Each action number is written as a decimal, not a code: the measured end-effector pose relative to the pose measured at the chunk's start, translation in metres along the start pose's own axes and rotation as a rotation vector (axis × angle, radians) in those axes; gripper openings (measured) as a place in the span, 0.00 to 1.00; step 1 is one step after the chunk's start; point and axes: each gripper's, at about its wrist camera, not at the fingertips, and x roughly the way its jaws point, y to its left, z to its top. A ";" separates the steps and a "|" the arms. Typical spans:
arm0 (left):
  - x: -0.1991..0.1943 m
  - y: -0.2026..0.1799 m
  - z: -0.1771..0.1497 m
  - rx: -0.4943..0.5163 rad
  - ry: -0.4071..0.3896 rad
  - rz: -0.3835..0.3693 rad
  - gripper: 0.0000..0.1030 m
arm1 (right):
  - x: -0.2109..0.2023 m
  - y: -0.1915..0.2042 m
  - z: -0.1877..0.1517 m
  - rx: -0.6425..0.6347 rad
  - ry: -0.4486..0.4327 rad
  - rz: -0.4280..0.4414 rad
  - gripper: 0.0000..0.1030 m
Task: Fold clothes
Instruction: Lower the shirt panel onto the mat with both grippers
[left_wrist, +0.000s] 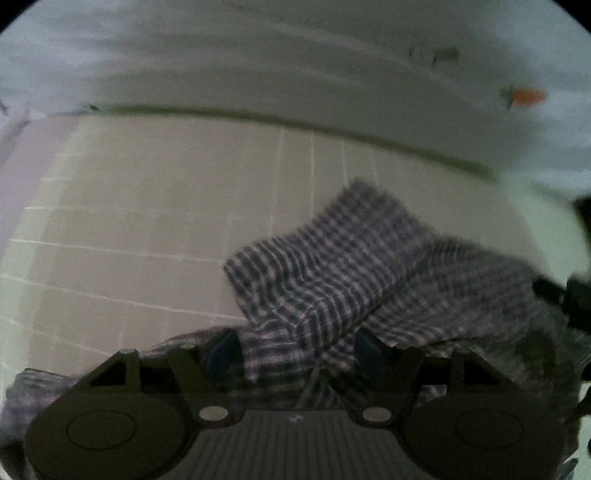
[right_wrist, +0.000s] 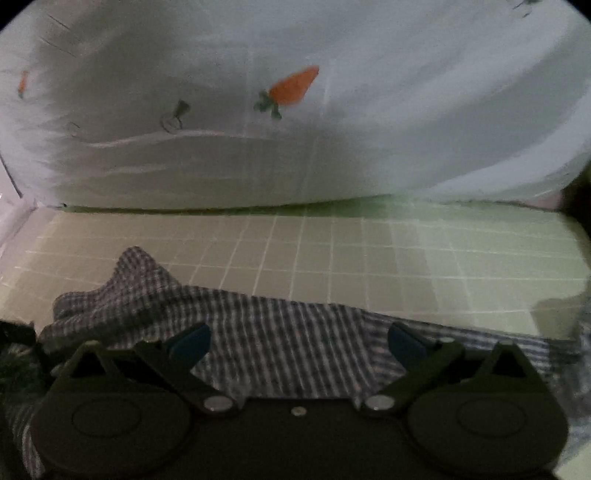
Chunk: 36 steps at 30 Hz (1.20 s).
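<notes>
A checked blue-and-white garment (left_wrist: 332, 266) lies crumpled on a pale green gridded mat (left_wrist: 147, 206). In the left wrist view my left gripper (left_wrist: 297, 349) is open, its blue pads (left_wrist: 221, 350) standing apart with a bunched fold of the garment between them. The fold rises ahead of the fingers and to the right. In the right wrist view the garment (right_wrist: 280, 332) stretches flat across the near part of the mat (right_wrist: 369, 258). My right gripper (right_wrist: 299, 339) is wide open just above it, nothing pinched between its pads (right_wrist: 406, 343).
A white sheet with small carrot prints (right_wrist: 291, 88) rises like a wall behind the mat's far edge in both views. A dark object (left_wrist: 576, 295) shows at the right edge of the left wrist view. Bare mat lies beyond the garment.
</notes>
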 end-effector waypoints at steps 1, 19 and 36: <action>0.006 -0.001 0.001 0.015 0.019 -0.007 0.70 | 0.009 0.002 0.004 -0.001 0.021 0.009 1.00; 0.047 -0.010 0.028 0.042 0.038 0.000 0.24 | 0.101 0.048 0.025 -0.222 0.170 0.162 0.47; 0.031 -0.103 0.083 0.216 -0.220 -0.051 0.60 | 0.057 -0.065 0.047 0.067 0.005 -0.211 0.24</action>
